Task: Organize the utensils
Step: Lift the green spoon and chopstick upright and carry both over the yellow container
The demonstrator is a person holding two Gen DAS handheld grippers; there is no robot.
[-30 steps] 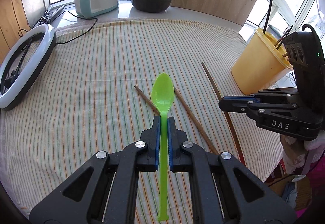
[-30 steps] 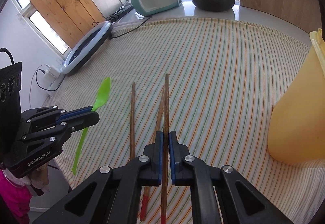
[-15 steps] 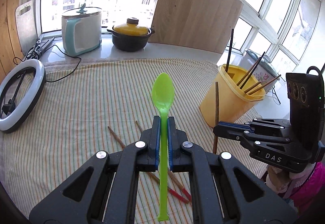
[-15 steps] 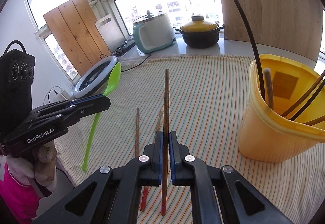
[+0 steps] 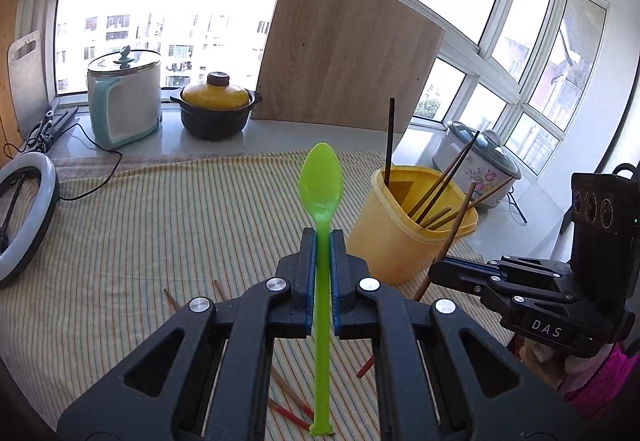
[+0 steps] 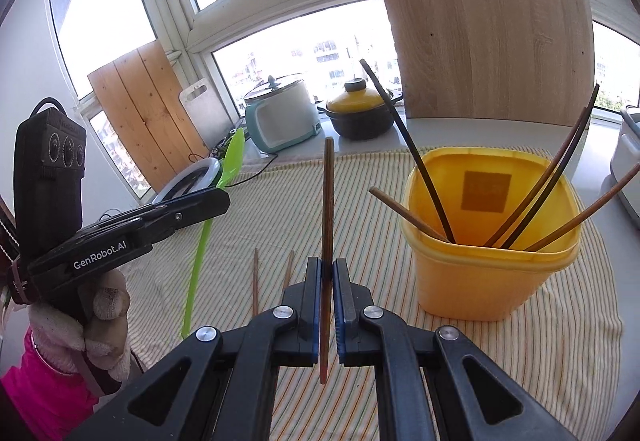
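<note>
Fingers clenched both sides: my left gripper (image 5: 320, 261) pinching green spoon (image 5: 321, 181), right gripper (image 6: 328, 281) pinching chopstick (image 6: 328, 201). Both lifted off striped cloth (image 6: 280, 209) since second ago, now near yellow holder (image 6: 492, 253). Drop-in next, I judge.

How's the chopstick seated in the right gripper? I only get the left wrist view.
Observer: The right gripper is shut on the chopstick, which runs straight along the fingers, its reddish end poking out behind the pads.
Operator: Bin mouth free?
Observer: Mostly. In the yellow bin, two sticks lean left and three lean right. The middle is bare.
Operator: Left side?
Observer: A gloved hand with a pink sleeve holds the left gripper, shut on the green spoon.
</note>
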